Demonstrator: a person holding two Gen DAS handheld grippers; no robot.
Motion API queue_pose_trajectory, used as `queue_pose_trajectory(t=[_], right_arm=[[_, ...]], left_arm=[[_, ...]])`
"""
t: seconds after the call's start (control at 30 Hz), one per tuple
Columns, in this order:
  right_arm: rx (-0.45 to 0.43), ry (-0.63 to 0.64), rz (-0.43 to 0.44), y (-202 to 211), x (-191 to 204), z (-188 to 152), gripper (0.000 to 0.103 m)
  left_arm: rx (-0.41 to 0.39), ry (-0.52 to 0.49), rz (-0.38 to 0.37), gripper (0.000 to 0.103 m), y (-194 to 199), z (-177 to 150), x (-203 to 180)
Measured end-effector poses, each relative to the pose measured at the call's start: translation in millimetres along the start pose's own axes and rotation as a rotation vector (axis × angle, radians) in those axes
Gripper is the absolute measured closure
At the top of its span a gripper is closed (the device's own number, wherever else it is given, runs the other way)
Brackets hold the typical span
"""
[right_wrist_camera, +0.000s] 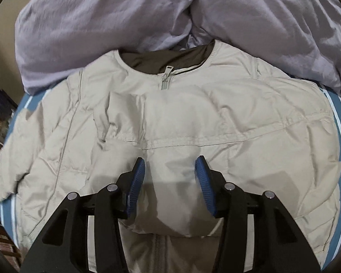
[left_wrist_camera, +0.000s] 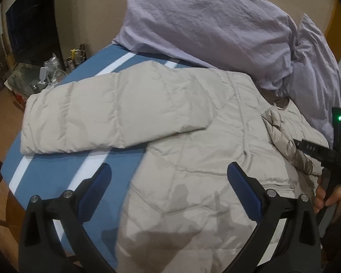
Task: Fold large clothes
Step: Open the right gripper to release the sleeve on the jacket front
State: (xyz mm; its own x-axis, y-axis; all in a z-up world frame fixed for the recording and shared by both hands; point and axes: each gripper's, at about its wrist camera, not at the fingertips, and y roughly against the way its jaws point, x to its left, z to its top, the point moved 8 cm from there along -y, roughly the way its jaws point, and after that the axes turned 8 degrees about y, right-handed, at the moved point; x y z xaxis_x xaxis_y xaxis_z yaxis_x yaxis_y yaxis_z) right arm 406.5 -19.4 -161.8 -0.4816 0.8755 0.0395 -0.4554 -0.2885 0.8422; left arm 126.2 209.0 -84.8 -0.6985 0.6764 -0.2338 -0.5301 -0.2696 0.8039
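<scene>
A beige puffer jacket [right_wrist_camera: 238,113] lies front up on the bed, zip [right_wrist_camera: 166,77] closed at the collar. One sleeve [right_wrist_camera: 177,195] is folded across the chest. Its end lies between the fingers of my right gripper [right_wrist_camera: 170,168], whose blue pads stand apart and do not press it. In the left wrist view the jacket [left_wrist_camera: 204,159] spreads below my left gripper [left_wrist_camera: 168,175], which is wide open and holds nothing. The other sleeve [left_wrist_camera: 102,113] stretches out to the left. A hand [left_wrist_camera: 329,195] holds the right gripper [left_wrist_camera: 307,147] at the right edge.
A crumpled lilac duvet [left_wrist_camera: 216,22] is heaped behind the jacket's collar and fills the far side [right_wrist_camera: 102,22]. The blue sheet [left_wrist_camera: 45,175] with white stripes shows left of the jacket. A cluttered low table [left_wrist_camera: 52,68] stands beyond the bed's left edge.
</scene>
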Motion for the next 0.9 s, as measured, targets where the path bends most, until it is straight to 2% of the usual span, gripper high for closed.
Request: queue_pose_trajectory(t=[0.23, 0.37, 0.47, 0.63, 0.73, 0.9], right_arm=[[0.018, -0.005, -0.037, -10, 13, 3, 0.052], [0.034, 0.09, -0.135, -21, 21, 0, 0.051], [0.039, 0.12, -0.161, -22, 22, 1, 0.051], [0.073, 0.073, -0.107, -15, 14, 5, 0.049], [0.067, 0.034, -0.079, -6, 11, 6, 0.044], [0.041, 0.023, -0.05, 10, 12, 4, 0.037]], left_arm=[[-0.028, 0.071, 0.077, 0.002, 2, 21, 46], [-0.047, 0.107, 0.14, 0.002, 2, 34, 80], [-0.052, 0.133, 0.178, 0.002, 0, 42, 103], [-0.062, 0.208, 0.228, 0.002, -3, 59, 149], [-0.073, 0.237, 0.267, 0.002, -6, 71, 179], [-0.059, 0.298, 0.273, 0.003, -18, 81, 214]])
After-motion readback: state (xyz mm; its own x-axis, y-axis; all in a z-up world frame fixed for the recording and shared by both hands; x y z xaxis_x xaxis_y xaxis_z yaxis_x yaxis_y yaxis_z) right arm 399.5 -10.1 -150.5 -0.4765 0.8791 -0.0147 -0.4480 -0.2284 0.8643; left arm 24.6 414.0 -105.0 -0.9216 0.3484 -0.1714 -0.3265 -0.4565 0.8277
